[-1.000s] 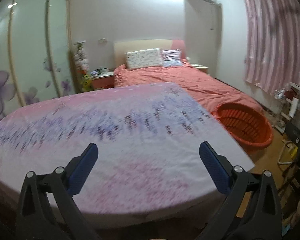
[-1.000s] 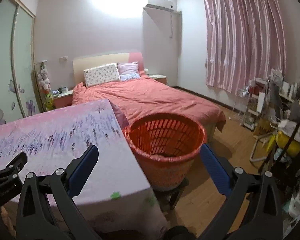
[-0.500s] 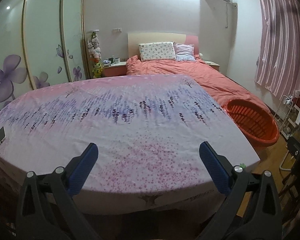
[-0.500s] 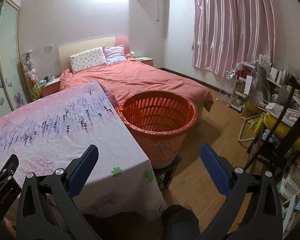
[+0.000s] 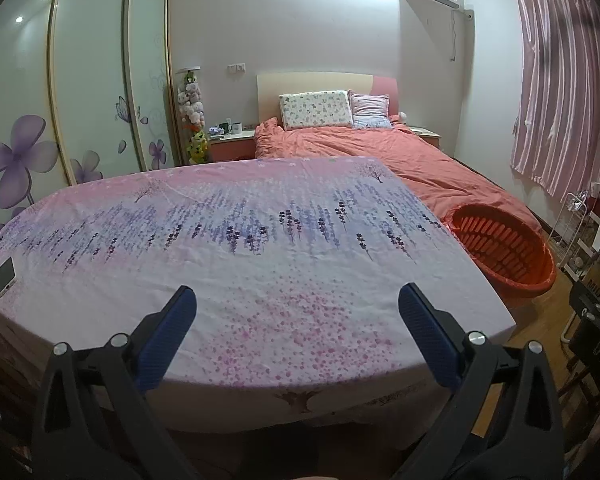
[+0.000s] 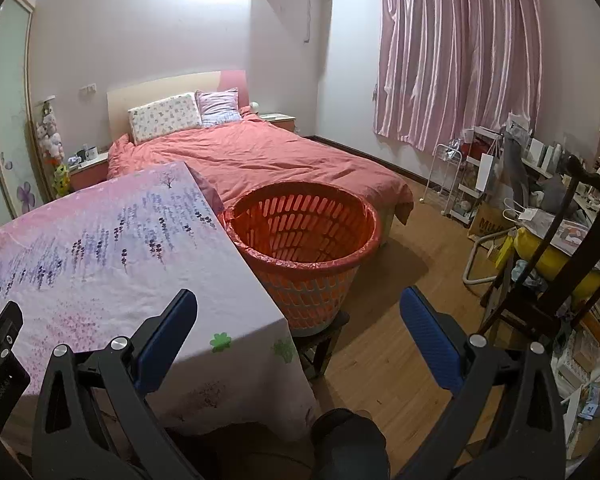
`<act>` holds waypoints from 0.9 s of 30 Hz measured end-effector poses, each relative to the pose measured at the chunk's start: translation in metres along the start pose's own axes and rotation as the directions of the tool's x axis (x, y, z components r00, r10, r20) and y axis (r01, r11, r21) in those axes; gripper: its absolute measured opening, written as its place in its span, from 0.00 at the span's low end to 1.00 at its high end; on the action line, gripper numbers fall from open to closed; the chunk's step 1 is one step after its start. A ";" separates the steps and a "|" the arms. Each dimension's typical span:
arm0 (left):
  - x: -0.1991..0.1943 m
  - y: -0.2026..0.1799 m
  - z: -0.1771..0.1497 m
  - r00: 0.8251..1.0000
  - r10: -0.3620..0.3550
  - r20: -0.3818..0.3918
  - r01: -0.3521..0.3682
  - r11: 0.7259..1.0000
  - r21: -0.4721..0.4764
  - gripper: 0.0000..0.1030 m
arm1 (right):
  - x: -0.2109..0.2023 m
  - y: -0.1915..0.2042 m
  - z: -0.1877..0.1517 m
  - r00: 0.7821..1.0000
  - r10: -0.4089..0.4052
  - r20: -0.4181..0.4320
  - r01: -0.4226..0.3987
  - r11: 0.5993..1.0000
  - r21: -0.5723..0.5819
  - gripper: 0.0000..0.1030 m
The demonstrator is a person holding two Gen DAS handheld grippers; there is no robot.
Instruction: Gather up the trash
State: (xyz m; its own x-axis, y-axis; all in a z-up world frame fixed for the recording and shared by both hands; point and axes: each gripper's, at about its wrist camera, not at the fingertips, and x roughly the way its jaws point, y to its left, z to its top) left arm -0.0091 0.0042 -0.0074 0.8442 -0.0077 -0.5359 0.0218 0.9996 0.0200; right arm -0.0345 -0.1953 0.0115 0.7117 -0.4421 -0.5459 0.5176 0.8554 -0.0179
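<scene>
The left gripper (image 5: 298, 304) and right gripper (image 6: 298, 306) both gaped wide, holding nothing, above the cloth-covered table (image 5: 260, 248); no trash showed there, and the orange basket (image 6: 304, 240) stood just beside it, likely for collecting

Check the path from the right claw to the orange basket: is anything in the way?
Nothing visible is. The right claw is open and empty, and the basket sits on a stool beside the table's corner with its mouth uncovered. No trash shows on the tablecloth, only a phone.
</scene>
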 end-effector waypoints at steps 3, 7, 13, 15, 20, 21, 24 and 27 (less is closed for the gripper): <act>-0.003 0.000 0.001 1.000 0.002 0.010 -0.002 1.000 0.000 0.96 | -0.001 0.000 0.000 1.000 0.003 0.002 -0.003 1.000 0.001 0.97; -0.008 -0.003 0.003 1.000 0.008 0.026 -0.008 1.000 0.002 0.96 | -0.003 0.000 0.000 1.000 0.008 0.004 -0.008 1.000 0.005 0.97; -0.011 -0.003 0.008 0.999 0.020 0.039 -0.020 1.000 -0.004 0.96 | -0.005 0.002 0.002 1.000 0.014 0.010 -0.014 1.000 0.005 0.97; -0.010 -0.002 0.008 0.999 0.017 0.040 -0.017 1.000 -0.005 0.96 | -0.005 0.002 0.003 1.000 0.017 0.013 -0.017 1.000 0.004 0.97; -0.012 -0.003 0.010 0.999 0.002 0.043 -0.002 1.000 -0.005 0.96 | -0.006 0.002 0.005 1.000 0.026 0.016 -0.026 1.000 0.008 0.97; -0.012 -0.004 0.010 0.999 0.001 0.043 -0.001 1.000 -0.005 0.96 | -0.006 0.002 0.005 1.000 0.027 0.016 -0.027 1.000 0.008 0.97; -0.011 -0.005 0.010 0.999 -0.005 0.041 0.005 1.000 -0.003 0.96 | -0.005 0.001 0.005 0.999 0.030 0.014 -0.031 0.999 0.011 0.97; -0.011 -0.006 0.010 0.999 -0.005 0.043 0.005 1.000 -0.002 0.96 | -0.006 0.001 0.006 0.999 0.032 0.015 -0.033 0.999 0.011 0.97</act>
State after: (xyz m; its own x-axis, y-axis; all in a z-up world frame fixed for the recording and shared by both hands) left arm -0.0136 -0.0019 0.0067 0.8661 -0.0137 -0.4997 0.0248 0.9996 0.0155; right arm -0.0353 -0.1940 0.0197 0.7353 -0.4182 -0.5333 0.4995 0.8663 0.0095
